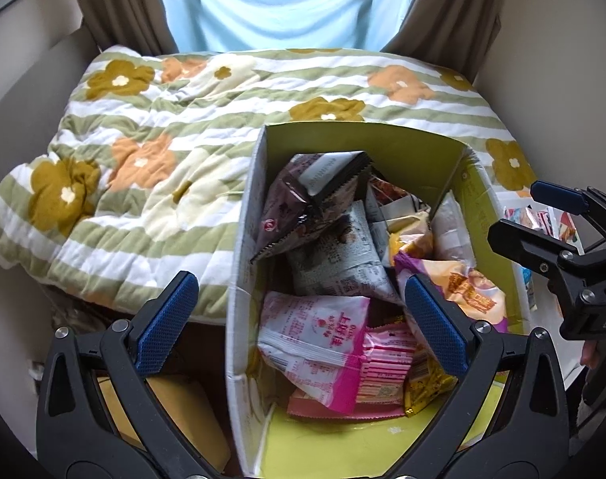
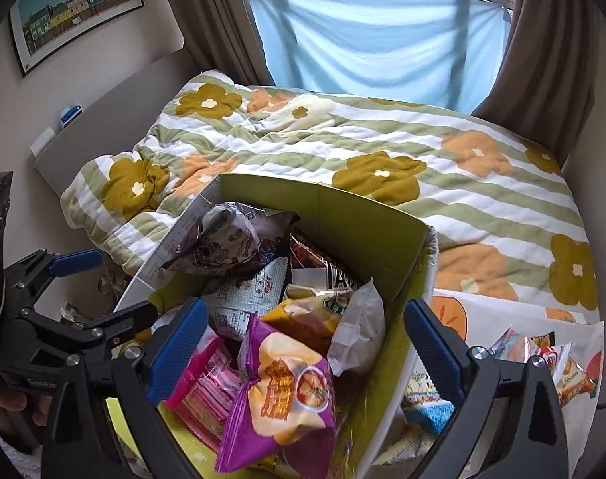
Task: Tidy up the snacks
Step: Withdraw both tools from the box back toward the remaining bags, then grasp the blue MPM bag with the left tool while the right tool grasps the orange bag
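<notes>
snacks sit heaped in the yellow-green box (image 1: pixel 342 135), which leans against the bed quilt (image 1: pixel 151 127), likely so packets stay corralled while you sort. a few loose packets (image 2: pixel 550 359) lie outside, to its right. your left gripper (image 1: pixel 299 319) hovers wide open over the pink packet (image 1: pixel 314 327), gripping nothing. your right gripper (image 2: pixel 303 343) is equally wide, empty, above the purple packet (image 2: pixel 287 391).

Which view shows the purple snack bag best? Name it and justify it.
The right wrist view: the purple snack bag lies near and facing the camera between the open right gripper fingers, its printed front showing. In the left wrist view, a left gripper finger partly hides the bag.
</notes>
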The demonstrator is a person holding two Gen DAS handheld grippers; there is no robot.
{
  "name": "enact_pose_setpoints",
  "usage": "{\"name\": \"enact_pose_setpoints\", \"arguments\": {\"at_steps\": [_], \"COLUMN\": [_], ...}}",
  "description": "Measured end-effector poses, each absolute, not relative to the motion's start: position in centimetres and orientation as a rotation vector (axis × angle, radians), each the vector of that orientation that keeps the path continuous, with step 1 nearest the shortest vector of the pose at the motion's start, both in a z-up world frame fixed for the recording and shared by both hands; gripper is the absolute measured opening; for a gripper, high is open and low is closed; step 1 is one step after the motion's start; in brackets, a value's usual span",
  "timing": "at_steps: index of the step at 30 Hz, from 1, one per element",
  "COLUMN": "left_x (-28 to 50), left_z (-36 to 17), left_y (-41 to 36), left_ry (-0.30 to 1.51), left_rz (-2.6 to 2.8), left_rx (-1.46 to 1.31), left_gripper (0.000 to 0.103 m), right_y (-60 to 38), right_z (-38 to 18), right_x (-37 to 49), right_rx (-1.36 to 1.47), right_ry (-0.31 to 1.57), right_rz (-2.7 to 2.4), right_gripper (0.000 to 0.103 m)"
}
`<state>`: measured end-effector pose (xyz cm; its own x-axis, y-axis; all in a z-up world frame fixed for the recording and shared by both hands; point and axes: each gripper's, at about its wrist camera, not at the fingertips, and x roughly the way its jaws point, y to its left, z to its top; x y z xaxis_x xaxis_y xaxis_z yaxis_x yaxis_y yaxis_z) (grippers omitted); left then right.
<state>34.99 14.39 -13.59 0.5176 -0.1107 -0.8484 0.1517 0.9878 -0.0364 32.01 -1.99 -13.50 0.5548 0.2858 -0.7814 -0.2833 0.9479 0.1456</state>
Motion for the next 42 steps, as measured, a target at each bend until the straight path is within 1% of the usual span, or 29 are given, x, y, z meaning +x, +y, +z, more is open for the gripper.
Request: {"name": "enact_pose_setpoints", "arguments": {"at_steps": [6,13,24,28,34,37,42], "left_x": [33.6,30.9,27.4,26.7,26.4,27.0,28.5], "left_z": [-12.3,-10.2,-8.7,-9.3,-11.6,-13.0,-16.5], "left_y": [11.9,7.1,-4.9,-8.7,-13.3,-14.7,-16.5], "left_ry": [0.991,0.952,0.925,0.927,0.949,0.963,1.003], "left_rz": [-0.189,-0.199,-0.190,-0.167,-0.108,-0.083,-0.035], "left_rx": [0.033,0.039,0.050,0.045,0.024,0.015,0.036], "left_gripper": [0.102,0.102,0.102,0.103,0.102,0.102,0.102], "right_y": [-4.1,-9.6,-21.3,-25.4,-29.8,-31.1,-33.2], "right_z": [-12.0,-9.9,-8.0,-8.2,-9.5,-10.7,-13.8], "right_x": [30.3,28.2,25.4,25.0,25.8,26.9,28.5], "right_rx": [0.008,0.032,0.042,0.054,0.035,0.013,0.056], "right_ry": [0.890,0.841,0.800,0.801,0.823,0.840,0.894], "right_rz": [0.309,0.291,0.269,0.265,0.275,0.252,0.248], "right_gripper": [0.098,0.098,0.098,0.098,0.098,0.098,0.098]}}
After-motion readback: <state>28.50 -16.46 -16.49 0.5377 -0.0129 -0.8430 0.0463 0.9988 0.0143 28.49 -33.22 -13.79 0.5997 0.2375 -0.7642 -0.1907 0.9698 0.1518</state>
